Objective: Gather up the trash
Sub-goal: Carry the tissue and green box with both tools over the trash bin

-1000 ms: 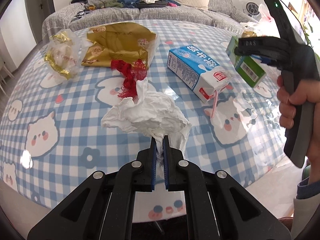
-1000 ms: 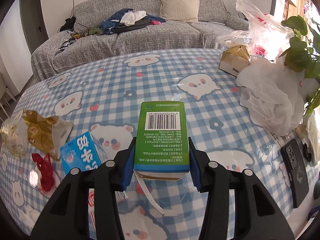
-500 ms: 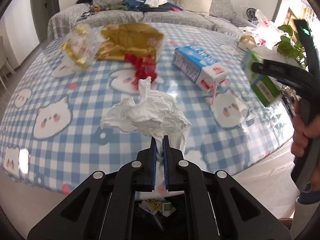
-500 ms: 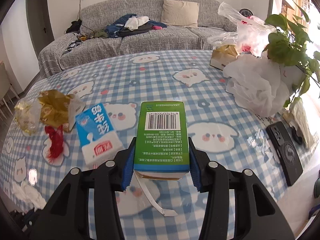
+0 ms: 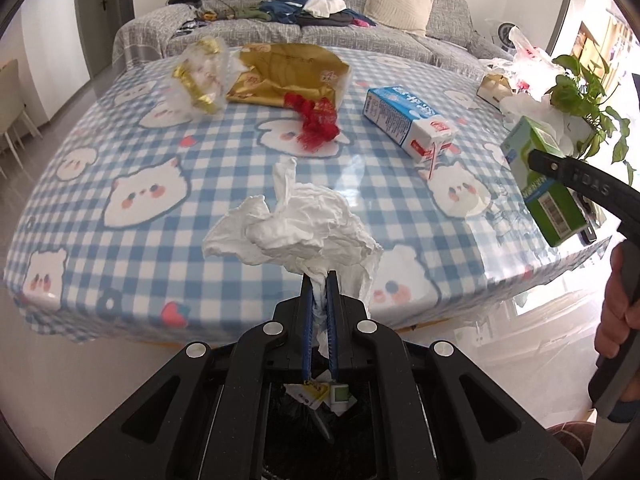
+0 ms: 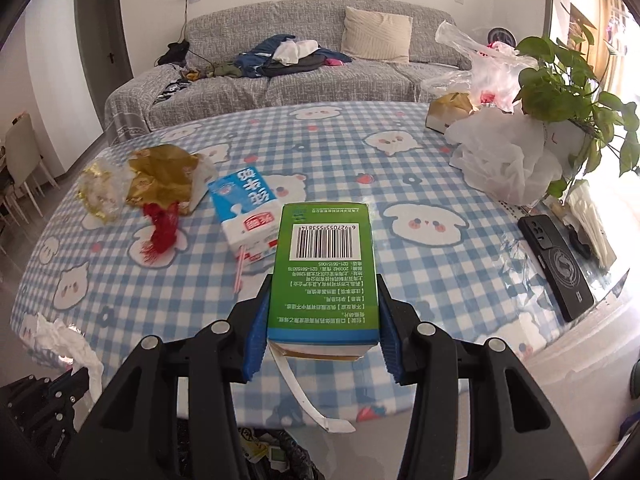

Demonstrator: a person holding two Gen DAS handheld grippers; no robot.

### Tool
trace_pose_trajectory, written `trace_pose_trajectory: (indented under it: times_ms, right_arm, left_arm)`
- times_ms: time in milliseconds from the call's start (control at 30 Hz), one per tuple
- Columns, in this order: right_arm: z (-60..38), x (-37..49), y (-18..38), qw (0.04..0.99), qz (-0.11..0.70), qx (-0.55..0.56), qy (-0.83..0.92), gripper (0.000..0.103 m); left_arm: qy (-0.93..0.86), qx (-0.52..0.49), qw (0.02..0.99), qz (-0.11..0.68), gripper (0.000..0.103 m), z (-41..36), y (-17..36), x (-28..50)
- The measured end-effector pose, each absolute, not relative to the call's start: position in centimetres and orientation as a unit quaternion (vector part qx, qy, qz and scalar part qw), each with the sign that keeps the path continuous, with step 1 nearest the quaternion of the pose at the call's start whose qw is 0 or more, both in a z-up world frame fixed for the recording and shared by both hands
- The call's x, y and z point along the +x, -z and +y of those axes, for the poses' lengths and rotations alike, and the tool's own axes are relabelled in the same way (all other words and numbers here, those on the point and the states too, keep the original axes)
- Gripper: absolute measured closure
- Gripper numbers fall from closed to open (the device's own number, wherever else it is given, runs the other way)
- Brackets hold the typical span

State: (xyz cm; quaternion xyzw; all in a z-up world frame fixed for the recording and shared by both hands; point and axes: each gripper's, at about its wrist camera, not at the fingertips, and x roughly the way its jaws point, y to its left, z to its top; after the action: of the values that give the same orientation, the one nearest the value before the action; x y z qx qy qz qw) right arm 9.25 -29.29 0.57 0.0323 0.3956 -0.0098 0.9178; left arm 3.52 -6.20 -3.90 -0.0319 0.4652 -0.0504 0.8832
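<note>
The crumpled white tissue (image 5: 304, 228) is pinched by a twisted tail between the clenched blue pads of the left gripper (image 5: 320, 300), its loose mass fanning up and away toward 12 o'clock in the left wrist view, off the near edge of the table (image 5: 120, 280); it looks nearly weightless and wholly soft, so a grip on any gathered fold should do, though a thin wisp could slip or tear. The green carton (image 6: 324, 264) is clamped across its two narrow sides by the right gripper (image 6: 322, 332), with its long axis running straight out along the fingers, barcode face up, and the torn-open end with a dangling white strip toward the camera at 6 o'clock. It seems light and probably empty, stiff enough at the edges but liable to crush under hard squeezing. Below both grippers, at 6 o'clock, a dark trash bin (image 5: 320, 412) with scraps inside shows partly. Still on the table lie a blue-and-white milk carton (image 6: 244, 212) at 10 o'clock of the green carton, red netting (image 6: 160, 228), a gold wrapper (image 6: 164, 176) and a crinkled clear wrapper (image 6: 100, 192) farther toward 9 o'clock. A phone (image 6: 554, 260) rests at 3 o'clock.
</note>
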Motion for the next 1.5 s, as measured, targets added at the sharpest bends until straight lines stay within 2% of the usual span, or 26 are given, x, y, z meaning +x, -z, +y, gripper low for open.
trace_pose_trajectory:
  times_ms: [733, 1500]
  right_arm:
    - [-23.3, -0.8, 0.1, 0.923, 0.381, 0.003, -0.048, 0.058]
    - [-20.9, -7.4, 4.8, 0.907, 0.414, -0.006, -0.072, 0.058]
  left_arm:
    - [0.061, -0.050, 0.893, 0.444, 0.098, -3.9, 2.7, -4.2]
    - [0.033, -0.071, 0.877, 0.475, 0.098, -1.5, 8.0, -10.6]
